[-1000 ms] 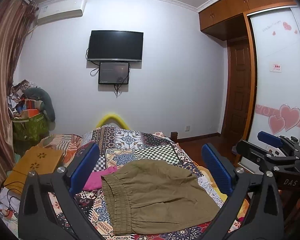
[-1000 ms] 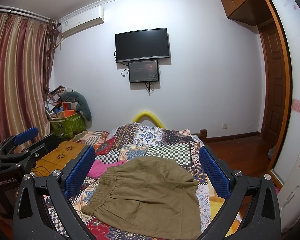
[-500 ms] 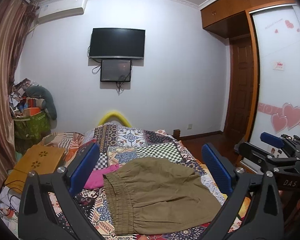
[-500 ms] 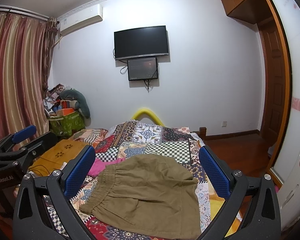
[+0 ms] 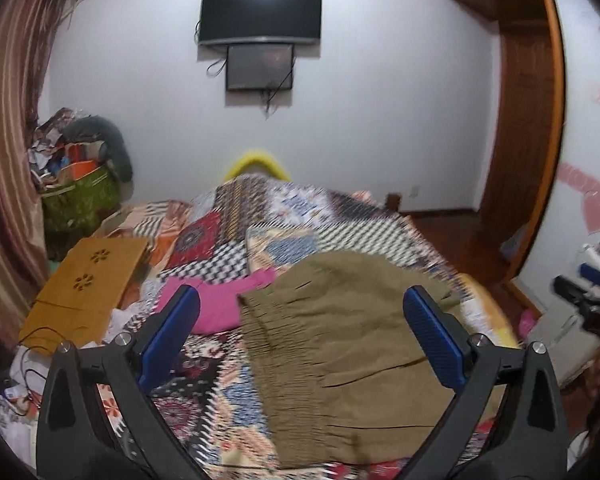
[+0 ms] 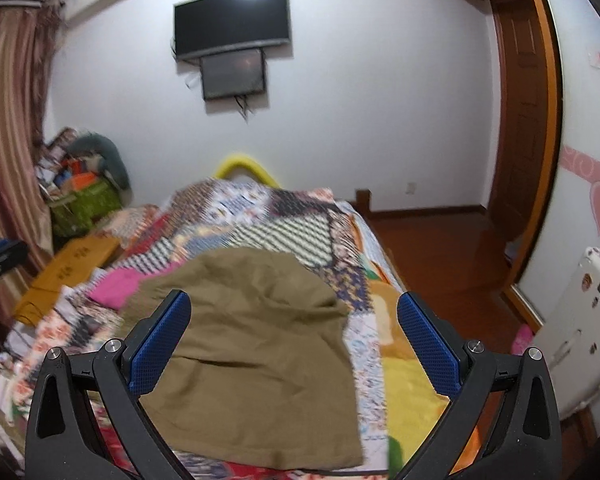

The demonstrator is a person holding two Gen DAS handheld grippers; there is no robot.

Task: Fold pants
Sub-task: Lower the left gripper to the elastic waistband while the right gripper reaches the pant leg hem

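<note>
Olive-green pants (image 5: 340, 344) lie spread on a patchwork quilt (image 5: 284, 220) on the bed, with the gathered elastic waistband toward the left. They also show in the right wrist view (image 6: 256, 344), with the hem end near. My left gripper (image 5: 300, 332) is open and empty, held above the waistband side. My right gripper (image 6: 296, 336) is open and empty, held above the hem side. The right gripper also shows at the right edge of the left wrist view (image 5: 588, 300).
A pink garment (image 5: 216, 304) lies on the quilt just left of the pants. A wooden lap board (image 5: 84, 284) sits at the bed's left side. A green basket of clutter (image 5: 80, 196) stands by the curtain. Wood floor (image 6: 440, 248) and a white appliance (image 6: 580, 320) are to the right.
Both grippers have moved forward and tilted down toward the bed, so the pants look larger and nearer. The pants have not moved. Both grippers stay open.
</note>
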